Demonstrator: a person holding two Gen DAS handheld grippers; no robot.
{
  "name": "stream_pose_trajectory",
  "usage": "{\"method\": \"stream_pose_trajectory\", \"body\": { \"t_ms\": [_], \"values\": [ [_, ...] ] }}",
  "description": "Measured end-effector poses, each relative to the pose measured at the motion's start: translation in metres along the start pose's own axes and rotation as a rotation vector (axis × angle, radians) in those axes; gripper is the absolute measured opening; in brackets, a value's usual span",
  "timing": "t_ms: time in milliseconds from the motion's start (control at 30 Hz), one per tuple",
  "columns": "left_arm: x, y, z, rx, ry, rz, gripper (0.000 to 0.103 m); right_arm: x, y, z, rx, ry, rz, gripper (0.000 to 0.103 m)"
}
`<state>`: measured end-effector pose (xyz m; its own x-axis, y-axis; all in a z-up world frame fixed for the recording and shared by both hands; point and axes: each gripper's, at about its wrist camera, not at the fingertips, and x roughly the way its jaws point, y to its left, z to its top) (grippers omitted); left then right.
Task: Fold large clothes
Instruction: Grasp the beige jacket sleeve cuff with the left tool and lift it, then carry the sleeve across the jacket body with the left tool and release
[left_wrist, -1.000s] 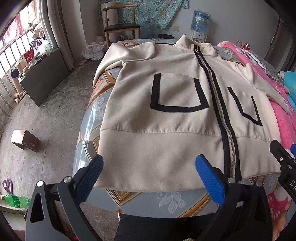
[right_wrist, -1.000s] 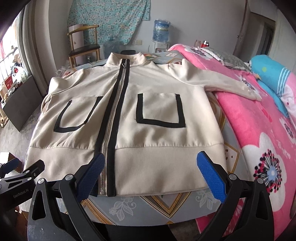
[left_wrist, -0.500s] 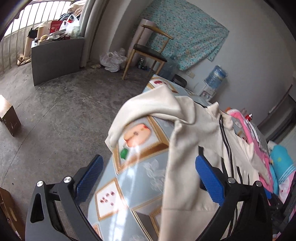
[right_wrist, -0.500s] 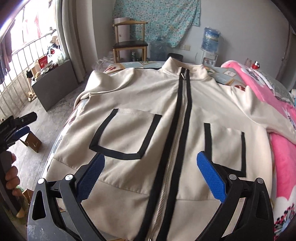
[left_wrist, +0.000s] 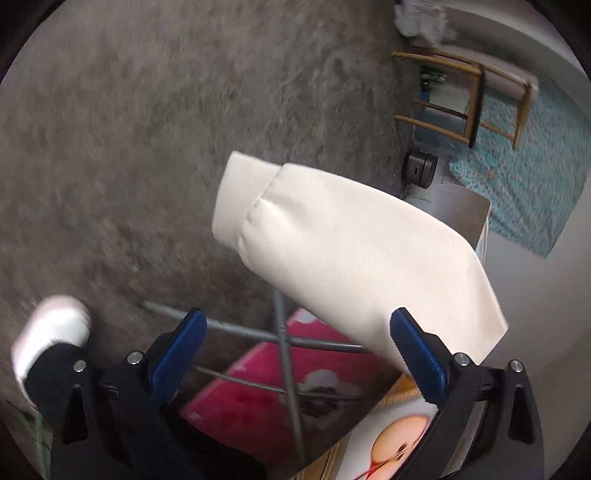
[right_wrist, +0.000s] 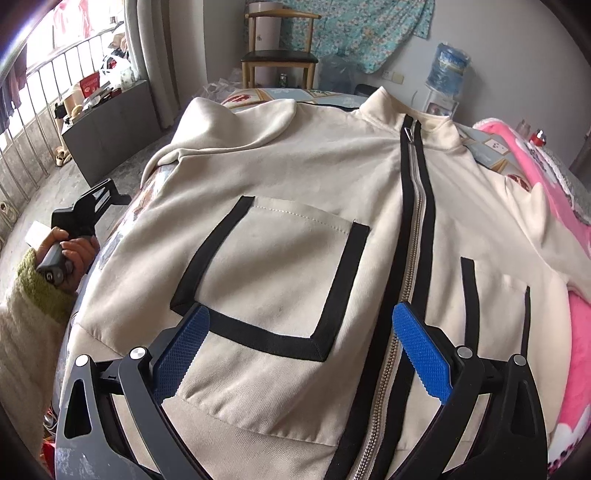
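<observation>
The cream jacket (right_wrist: 303, 206) lay zipped and flat on the counter (right_wrist: 255, 96), both grippers' jaws wide open and empty, the left gripper (left_wrist: 295, 354) beside the hanging sleeve (left_wrist: 332, 243), probably to grasp next.

No readable text, labels or numbers
</observation>
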<state>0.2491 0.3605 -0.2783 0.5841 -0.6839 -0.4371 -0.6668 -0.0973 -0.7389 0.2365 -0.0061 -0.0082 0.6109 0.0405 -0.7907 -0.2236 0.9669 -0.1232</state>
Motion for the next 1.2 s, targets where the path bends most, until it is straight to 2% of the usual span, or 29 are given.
{"method": "stream_pose_trajectory", "body": {
  "t_ms": [33, 100, 200, 267, 333, 367, 400, 433, 500, 533, 567, 600, 667, 800, 900, 967, 1033, 1100, 1200],
  "values": [
    [0.012, 0.009, 0.006, -0.081, 0.048, -0.044, 0.098, 0.003, -0.001, 0.001, 0.004, 0.006, -0.001, 0.096],
    [0.030, 0.019, 0.012, -0.185, 0.099, -0.071, 0.098, 0.007, -0.003, 0.002, 0.014, 0.013, -0.007, 0.096],
    [0.050, 0.022, 0.016, -0.261, 0.128, -0.155, 0.098, 0.013, -0.006, 0.005, 0.027, 0.021, -0.011, 0.096],
    [0.058, 0.018, 0.023, -0.281, 0.122, -0.181, 0.097, 0.014, -0.006, 0.006, 0.034, 0.029, -0.013, 0.096],
    [0.059, 0.012, 0.030, -0.282, 0.082, -0.188, 0.087, 0.014, -0.006, 0.007, 0.036, 0.028, -0.016, 0.096],
    [0.060, 0.012, 0.034, -0.292, 0.064, -0.198, 0.078, 0.013, -0.007, 0.007, 0.034, 0.025, -0.020, 0.096],
    [0.059, 0.011, 0.038, -0.307, 0.050, -0.206, 0.064, 0.011, -0.008, 0.008, 0.030, 0.019, -0.026, 0.096],
    [0.058, 0.009, 0.042, -0.314, 0.042, -0.208, 0.057, 0.009, -0.009, 0.008, 0.027, 0.012, -0.032, 0.096],
    [0.053, 0.001, 0.048, -0.282, 0.026, -0.201, 0.033, 0.006, -0.012, 0.009, 0.026, -0.002, -0.042, 0.096],
    [0.053, -0.001, 0.051, -0.259, 0.015, -0.197, 0.027, 0.005, -0.014, 0.009, 0.029, -0.008, -0.046, 0.096],
    [0.050, -0.005, 0.054, -0.241, 0.005, -0.197, 0.016, 0.004, -0.017, 0.009, 0.035, -0.013, -0.049, 0.096],
    [0.043, -0.009, 0.056, -0.231, -0.016, -0.197, 0.008, 0.003, -0.020, 0.009, 0.042, -0.016, -0.052, 0.096],
    [0.023, -0.020, 0.056, -0.186, -0.085, -0.180, 0.007, 0.002, -0.026, 0.008, 0.060, -0.022, -0.054, 0.096],
    [-0.049, -0.071, 0.034, 0.026, -0.275, -0.102, 0.004, -0.001, -0.041, 0.004, 0.101, -0.041, -0.046, 0.096],
    [-0.109, -0.144, -0.018, 0.312, -0.438, -0.037, 0.004, -0.004, -0.051, 0.002, 0.136, -0.061, -0.041, 0.096],
    [-0.136, -0.202, -0.077, 0.552, -0.515, -0.004, 0.004, -0.008, -0.060, 0.001, 0.158, -0.078, -0.045, 0.096],
    [-0.147, -0.257, -0.153, 0.818, -0.550, 0.013, 0.004, -0.015, -0.072, -0.001, 0.184, -0.102, -0.059, 0.096],
    [-0.137, -0.298, -0.236, 1.074, -0.534, 0.032, 0.005, -0.024, -0.085, -0.004, 0.215, -0.128, -0.080, 0.096],
    [-0.089, -0.319, -0.349, 1.400, -0.424, 0.079, 0.007, -0.040, -0.109, -0.014, 0.277, -0.165, -0.116, 0.096]
  ]
}}
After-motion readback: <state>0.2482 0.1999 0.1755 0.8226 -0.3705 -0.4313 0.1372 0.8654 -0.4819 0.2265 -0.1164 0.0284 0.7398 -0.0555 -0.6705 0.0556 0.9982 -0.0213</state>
